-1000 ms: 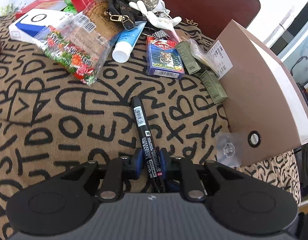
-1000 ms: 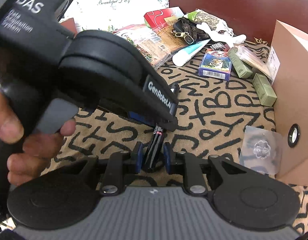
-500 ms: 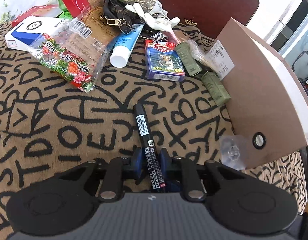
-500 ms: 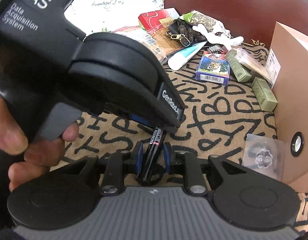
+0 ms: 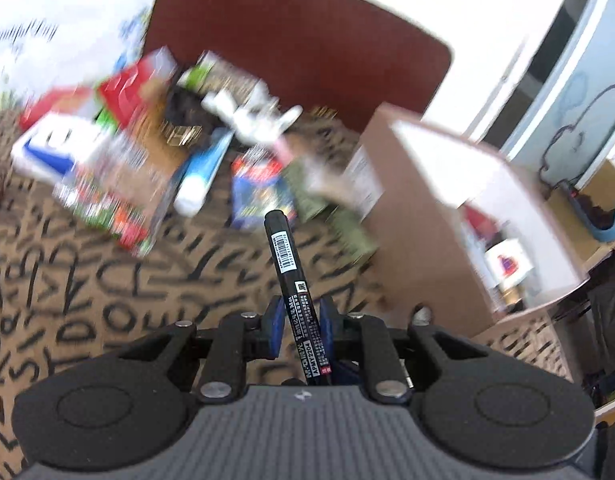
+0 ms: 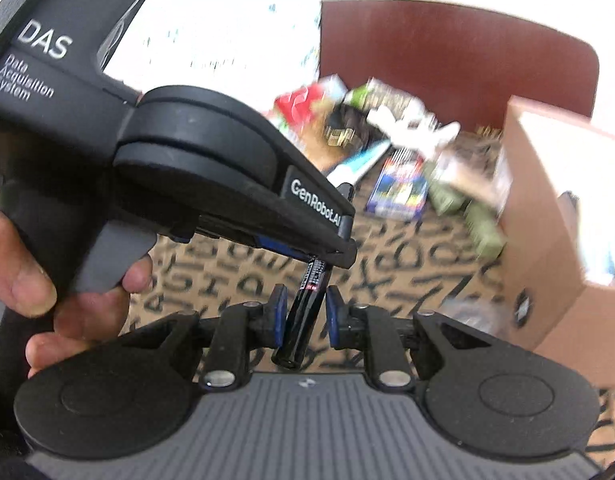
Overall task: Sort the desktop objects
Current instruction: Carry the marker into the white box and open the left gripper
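Note:
A black marker pen (image 5: 293,280) with a white barcode label is clamped between the blue pads of my left gripper (image 5: 301,322) and lifted off the letter-patterned cloth, its tip pointing toward the clutter. In the right wrist view the same marker (image 6: 305,308) passes between the pads of my right gripper (image 6: 305,314), which stand slightly apart from it on both sides. The left gripper's body (image 6: 235,184) fills the upper left of that view, held by a hand (image 6: 35,280).
An open brown cardboard box (image 5: 447,216) stands at the right. A blurred pile lies at the back: white-blue tube (image 5: 199,180), card pack (image 5: 259,196), green boxes (image 5: 347,232), snack bags, red carton. A dark red chair back (image 5: 307,52) rises behind.
Both grippers have lifted and tilted up with the marker, which has left the cloth. The right gripper's pads have parted a little from the marker. The scene is blurred from motion.

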